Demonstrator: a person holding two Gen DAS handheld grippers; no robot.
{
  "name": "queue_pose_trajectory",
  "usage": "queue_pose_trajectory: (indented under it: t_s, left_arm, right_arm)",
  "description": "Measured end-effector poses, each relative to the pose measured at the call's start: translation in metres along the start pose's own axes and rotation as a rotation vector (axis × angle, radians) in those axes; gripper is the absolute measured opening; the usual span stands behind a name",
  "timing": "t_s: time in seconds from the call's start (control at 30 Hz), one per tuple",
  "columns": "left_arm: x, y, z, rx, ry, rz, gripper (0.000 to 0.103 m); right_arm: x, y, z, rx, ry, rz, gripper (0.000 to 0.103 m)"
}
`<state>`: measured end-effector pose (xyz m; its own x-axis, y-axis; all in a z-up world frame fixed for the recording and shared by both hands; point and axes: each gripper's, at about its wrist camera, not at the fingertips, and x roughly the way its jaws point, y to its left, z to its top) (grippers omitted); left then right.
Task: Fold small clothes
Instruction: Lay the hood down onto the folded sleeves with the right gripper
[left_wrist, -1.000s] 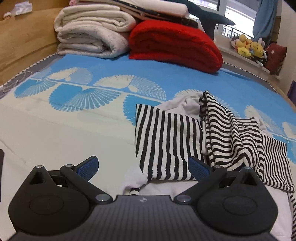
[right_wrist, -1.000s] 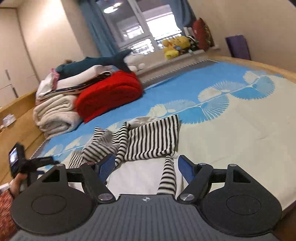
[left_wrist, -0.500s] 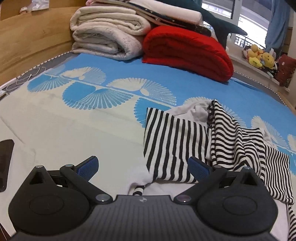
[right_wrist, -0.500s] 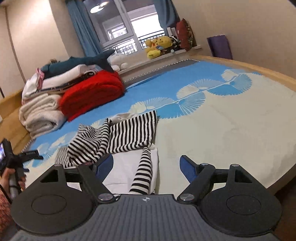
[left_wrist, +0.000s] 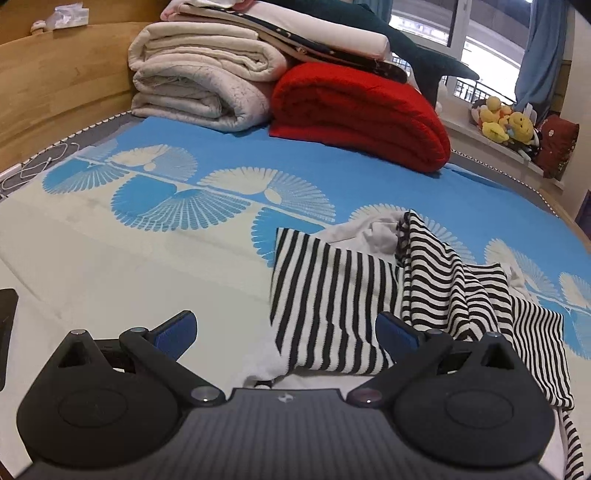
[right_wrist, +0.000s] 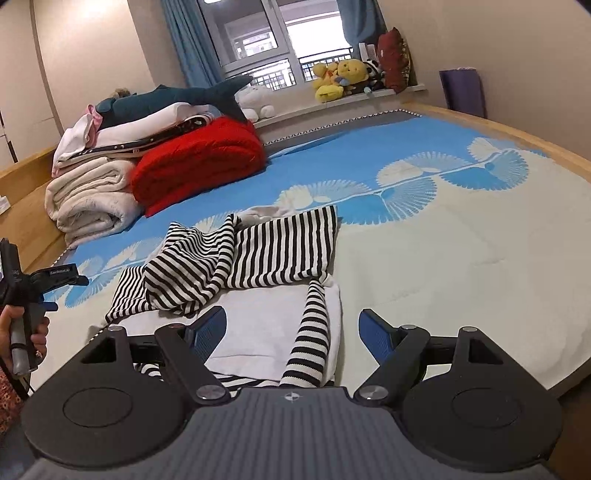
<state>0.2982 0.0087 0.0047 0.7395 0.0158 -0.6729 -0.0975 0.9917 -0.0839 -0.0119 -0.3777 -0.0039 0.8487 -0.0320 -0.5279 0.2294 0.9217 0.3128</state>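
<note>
On the blue-and-cream fan-print bedspread, the black-and-white striped knit garment with white fabric panels lies crumpled, partly spread flat.

Left gripper: jaws wide apart, nothing between the blue pads. Garment sits ahead and to the right; the right blue fingertip overlaps the striped panel's lower edge in view, contact can't be confirmed. The left fingertip is over bare bedspread, well clear of the cloth.

Right gripper: jaws also wide apart, no grip. The striped sleeve runs toward the camera between the fingers, nearer the middle, touching neither pad. White panel lies under the gap; the left fingertip is over its edge near the bunched stripes.

From the right wrist view, a person's hand holds the other gripper's handle at far left, off the garment.

Far side of bed: folded red blanket, rolled cream quilts, dark teal plush shark on top.
</note>
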Motion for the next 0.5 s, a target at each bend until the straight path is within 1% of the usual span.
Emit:
queue_pose_trajectory:
  t_s: [0.27, 0.4, 0.5]
  left_arm:
    - [0.001, -0.012, -0.003, 0.049, -0.004, 0.004, 0.103]
    - [-0.009, -0.011, 0.001, 0.037, -0.03, -0.014, 0.103]
    - [-0.017, -0.008, 0.004, 0.015, -0.058, -0.038, 0.103]
  right_arm:
    - [-0.001, -0.005, 0.0, 0.014, -0.001, 0.0, 0.08]
    - [0.006, -0.001, 0.001, -0.004, 0.016, -0.013, 0.08]
    - [0.025, 0.009, 0.007, -0.018, 0.037, -0.003, 0.081]
